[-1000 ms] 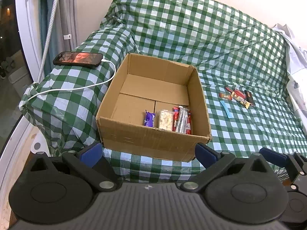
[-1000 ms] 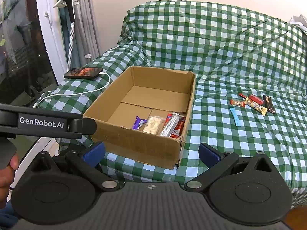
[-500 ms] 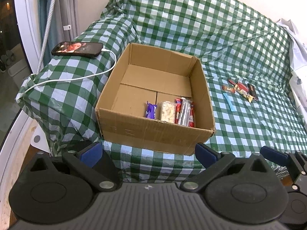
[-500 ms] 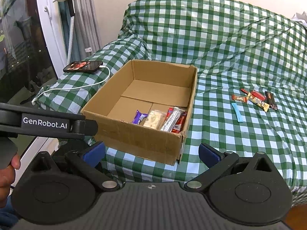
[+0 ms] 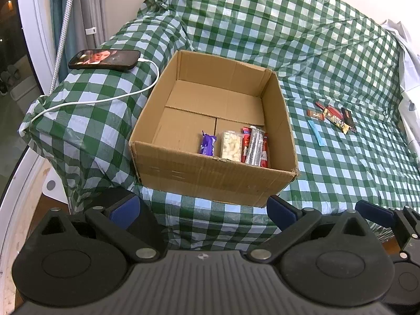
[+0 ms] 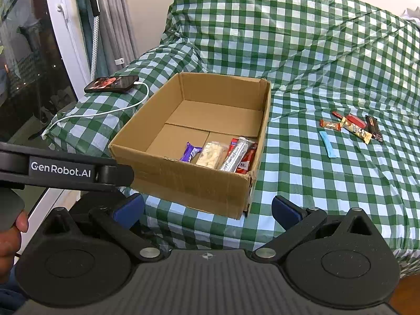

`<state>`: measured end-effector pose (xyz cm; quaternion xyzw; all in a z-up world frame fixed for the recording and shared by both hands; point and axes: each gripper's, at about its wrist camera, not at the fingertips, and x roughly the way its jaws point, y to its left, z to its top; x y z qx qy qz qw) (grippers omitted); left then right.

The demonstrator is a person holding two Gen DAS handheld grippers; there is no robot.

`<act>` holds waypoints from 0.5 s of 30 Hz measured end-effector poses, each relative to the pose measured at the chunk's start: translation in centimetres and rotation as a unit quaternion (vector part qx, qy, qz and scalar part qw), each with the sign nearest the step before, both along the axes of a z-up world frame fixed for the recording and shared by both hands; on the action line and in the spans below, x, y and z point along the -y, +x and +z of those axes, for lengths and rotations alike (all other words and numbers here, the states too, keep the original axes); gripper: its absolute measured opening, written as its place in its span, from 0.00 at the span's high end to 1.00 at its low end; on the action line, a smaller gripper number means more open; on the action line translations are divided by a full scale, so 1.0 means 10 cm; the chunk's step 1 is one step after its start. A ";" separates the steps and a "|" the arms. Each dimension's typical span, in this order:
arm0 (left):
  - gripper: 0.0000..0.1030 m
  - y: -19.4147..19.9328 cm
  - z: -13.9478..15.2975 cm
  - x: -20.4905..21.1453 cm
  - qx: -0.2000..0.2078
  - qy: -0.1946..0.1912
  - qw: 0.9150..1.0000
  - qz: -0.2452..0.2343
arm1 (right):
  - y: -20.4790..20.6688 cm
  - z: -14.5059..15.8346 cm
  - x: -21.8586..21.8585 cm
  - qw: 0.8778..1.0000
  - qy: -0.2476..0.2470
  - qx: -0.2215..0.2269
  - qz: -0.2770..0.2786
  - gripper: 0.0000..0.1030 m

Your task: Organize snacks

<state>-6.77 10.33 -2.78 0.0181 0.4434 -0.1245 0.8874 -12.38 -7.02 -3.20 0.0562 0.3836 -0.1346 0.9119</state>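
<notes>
Both pairs of fingers, left (image 5: 202,207) and right (image 6: 207,208), stand wide apart and hold nothing, hanging short of the bed's near edge. Over the last second both have lifted and tipped down, so the box (image 5: 210,176) just ahead now shows more of its floor and the four packets (image 5: 233,147) lined along its near wall. Well beyond the right fingers, the loose snacks (image 6: 351,127) and a blue stick (image 6: 327,143) remain on the bed (image 6: 315,173), so I judge sorting part done and a reach there next.
</notes>
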 end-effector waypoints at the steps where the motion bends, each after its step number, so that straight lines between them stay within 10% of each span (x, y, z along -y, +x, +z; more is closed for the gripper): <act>1: 0.00 0.00 -0.01 0.00 -0.001 0.001 1.000 0.000 | 0.00 -0.01 0.00 1.000 0.001 -0.001 -0.001 0.01; 15: 0.00 0.04 -0.06 0.03 -0.014 0.006 1.000 0.001 | 0.02 -0.11 0.09 0.999 0.026 -0.017 -0.012 0.01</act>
